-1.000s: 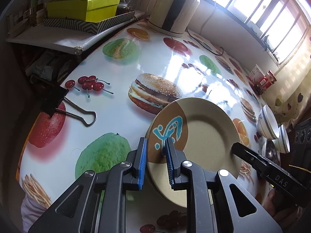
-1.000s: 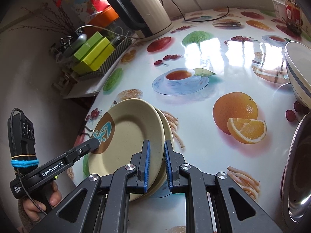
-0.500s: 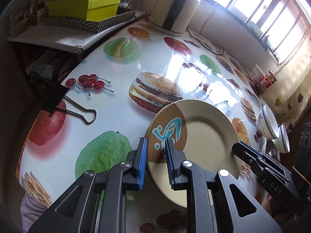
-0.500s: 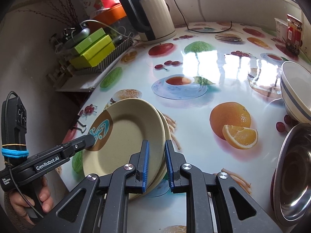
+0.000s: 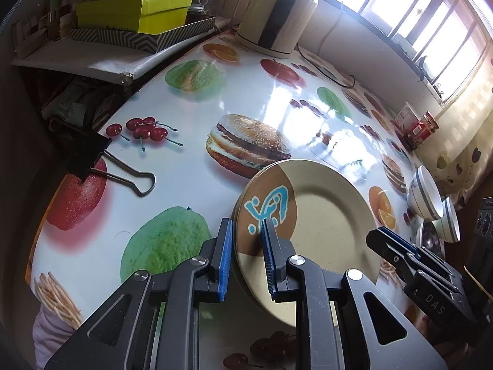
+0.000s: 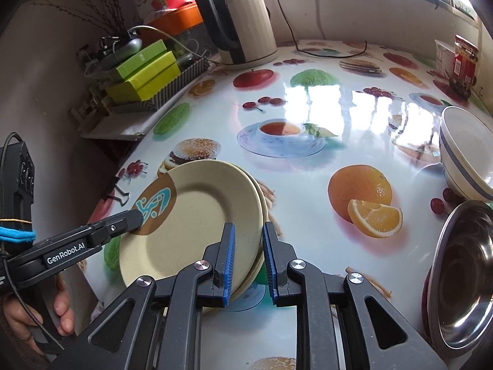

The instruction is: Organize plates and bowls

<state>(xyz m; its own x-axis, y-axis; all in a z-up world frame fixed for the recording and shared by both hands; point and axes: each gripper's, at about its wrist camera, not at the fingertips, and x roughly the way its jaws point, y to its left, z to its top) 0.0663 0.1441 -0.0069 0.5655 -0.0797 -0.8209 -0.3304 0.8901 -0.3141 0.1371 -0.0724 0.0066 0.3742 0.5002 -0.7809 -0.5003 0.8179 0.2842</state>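
Observation:
Two beige plates lie stacked on the fruit-print tablecloth; the top plate [image 5: 326,215] [image 6: 200,209] has a brown patch with a blue figure, and the lower plate [image 6: 262,199] peeks out on the far side. My left gripper [image 5: 245,225] [image 6: 135,217] is shut on the rim at the brown patch. My right gripper [image 6: 248,228] [image 5: 374,237] straddles the opposite rim. Its jaws are opening, and a thin gap shows beside the right pad. Two white bowls with blue stripes [image 5: 423,194] [image 6: 465,160] stand nested to the right, next to a steel bowl [image 6: 462,271].
An electric kettle [image 6: 243,21] with its cord stands at the back. Green boxes [image 5: 135,9] sit on a side shelf beyond the table's left edge. A black binder clip [image 5: 92,157] clamps the cloth there. A red jar [image 6: 465,61] stands far right.
My right gripper's pads have spread slightly off the plates' rim and its view has rolled a little. The left gripper and the plates have stayed put.

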